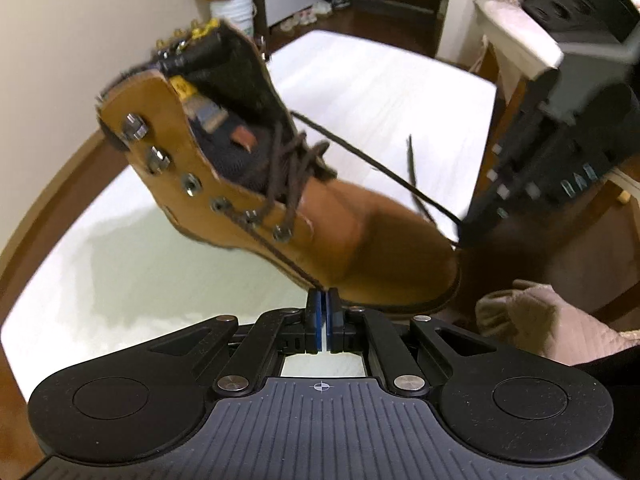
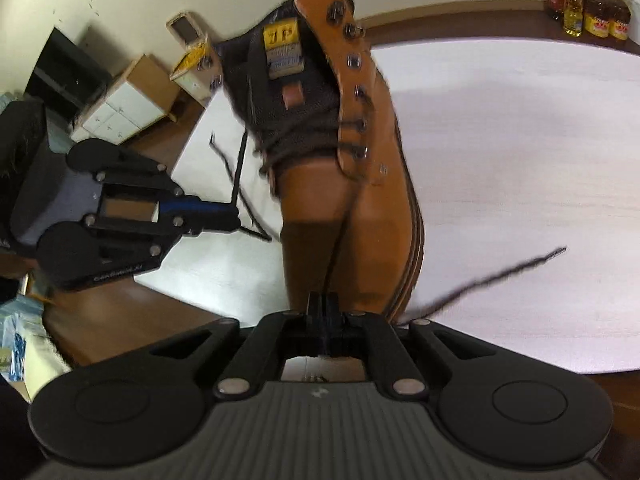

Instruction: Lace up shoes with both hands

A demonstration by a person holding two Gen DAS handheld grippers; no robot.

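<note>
A tan boot (image 1: pixel 360 232) with dark brown laces stands tilted on the white table (image 1: pixel 380 80). My left gripper (image 1: pixel 322 304) is shut on a lace strand (image 1: pixel 280 252) that runs taut from the lower eyelets on the boot's left side. In the right wrist view the boot (image 2: pixel 360 220) faces toe-first. My right gripper (image 2: pixel 322 304) is shut on another strand (image 2: pixel 336 248) that runs up over the toe. The right gripper (image 1: pixel 464 236) pulls its lace (image 1: pixel 380 168) tight across the table. The left gripper (image 2: pixel 234 216) shows at the boot's left. One loose lace end (image 2: pixel 500 276) trails right.
The table's (image 2: pixel 520 140) edge lies close to both grippers, with wooden floor beyond. Oil bottles (image 2: pixel 588 12) stand at the far right, and cabinets (image 2: pixel 124 100) by the wall. A pale chair (image 1: pixel 516 48) and a quilted cushion (image 1: pixel 540 320) sit to the right.
</note>
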